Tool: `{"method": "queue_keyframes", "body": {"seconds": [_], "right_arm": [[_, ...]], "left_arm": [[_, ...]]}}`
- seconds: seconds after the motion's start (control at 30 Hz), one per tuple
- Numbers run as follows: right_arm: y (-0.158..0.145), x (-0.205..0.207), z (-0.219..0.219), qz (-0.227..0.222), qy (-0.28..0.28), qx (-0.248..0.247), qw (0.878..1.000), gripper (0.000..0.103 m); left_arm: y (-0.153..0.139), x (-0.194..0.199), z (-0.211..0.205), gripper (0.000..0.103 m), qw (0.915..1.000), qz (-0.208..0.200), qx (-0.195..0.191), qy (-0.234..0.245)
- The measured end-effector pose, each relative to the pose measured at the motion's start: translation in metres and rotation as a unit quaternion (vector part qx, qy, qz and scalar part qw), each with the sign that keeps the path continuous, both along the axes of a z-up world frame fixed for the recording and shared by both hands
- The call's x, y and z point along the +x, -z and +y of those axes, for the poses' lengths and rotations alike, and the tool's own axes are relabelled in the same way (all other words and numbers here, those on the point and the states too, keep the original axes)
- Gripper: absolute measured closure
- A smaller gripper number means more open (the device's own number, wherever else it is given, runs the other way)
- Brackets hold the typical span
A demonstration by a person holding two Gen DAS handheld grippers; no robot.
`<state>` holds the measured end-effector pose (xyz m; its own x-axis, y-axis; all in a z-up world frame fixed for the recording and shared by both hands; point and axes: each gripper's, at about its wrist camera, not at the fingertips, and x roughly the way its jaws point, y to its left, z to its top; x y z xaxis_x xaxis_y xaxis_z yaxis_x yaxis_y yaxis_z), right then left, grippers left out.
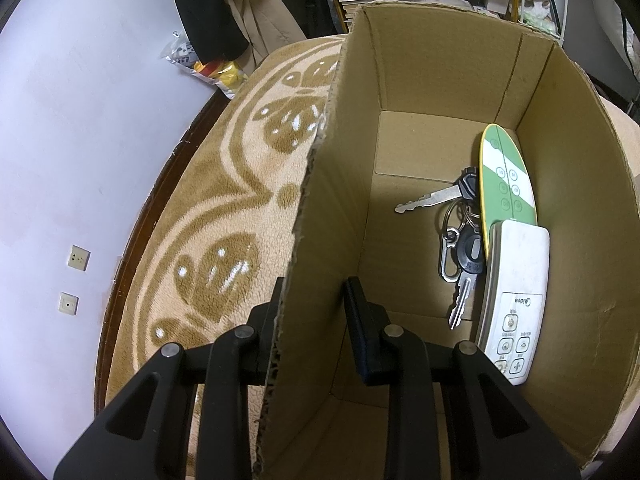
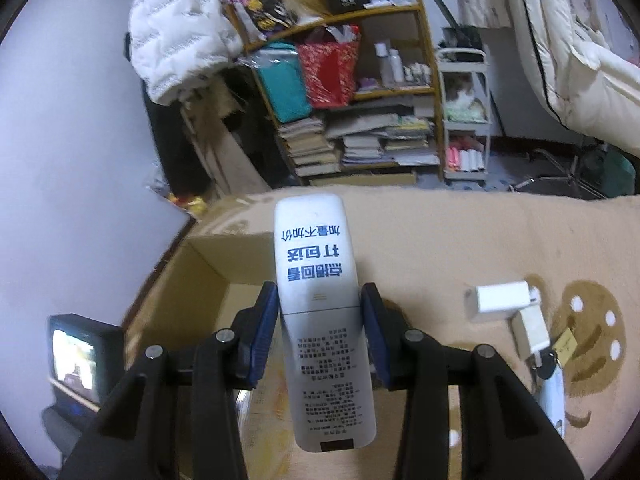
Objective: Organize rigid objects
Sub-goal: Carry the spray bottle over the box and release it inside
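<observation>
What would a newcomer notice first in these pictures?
A white remote held between the right gripper's fingers, above the patterned blanket. Next, the cardboard box, its left wall between the left gripper's fingers, with keys and two remotes inside at right.

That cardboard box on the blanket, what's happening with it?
A person with two handheld grippers is tidying small items into the cardboard box. The left gripper straddles the box's side wall, steadying it. Keys and two remotes already lie inside. The right gripper holds a white remote above the box, not yet dropped in.
</observation>
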<state>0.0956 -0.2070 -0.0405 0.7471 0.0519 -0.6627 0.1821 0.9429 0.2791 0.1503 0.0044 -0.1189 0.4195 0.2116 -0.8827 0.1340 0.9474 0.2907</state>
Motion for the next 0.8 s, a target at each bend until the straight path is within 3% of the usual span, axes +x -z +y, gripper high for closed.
{"method": "queue_keyframes", "body": {"seconds": [0.3,0.8], "right_arm": [[-0.012,0.003,0.033,-0.014,-0.036,0.015,0.999,0.059],[0.012,0.010,0.068,0.001,-0.081,0.034,0.996,0.059]], "left_arm": [[-0.001,0.000,0.001,0.076,1.0000,0.001,-0.007,-0.002],[0.001,0.000,0.002,0.077,0.9999,0.005,-0.008,-0.002]]}}
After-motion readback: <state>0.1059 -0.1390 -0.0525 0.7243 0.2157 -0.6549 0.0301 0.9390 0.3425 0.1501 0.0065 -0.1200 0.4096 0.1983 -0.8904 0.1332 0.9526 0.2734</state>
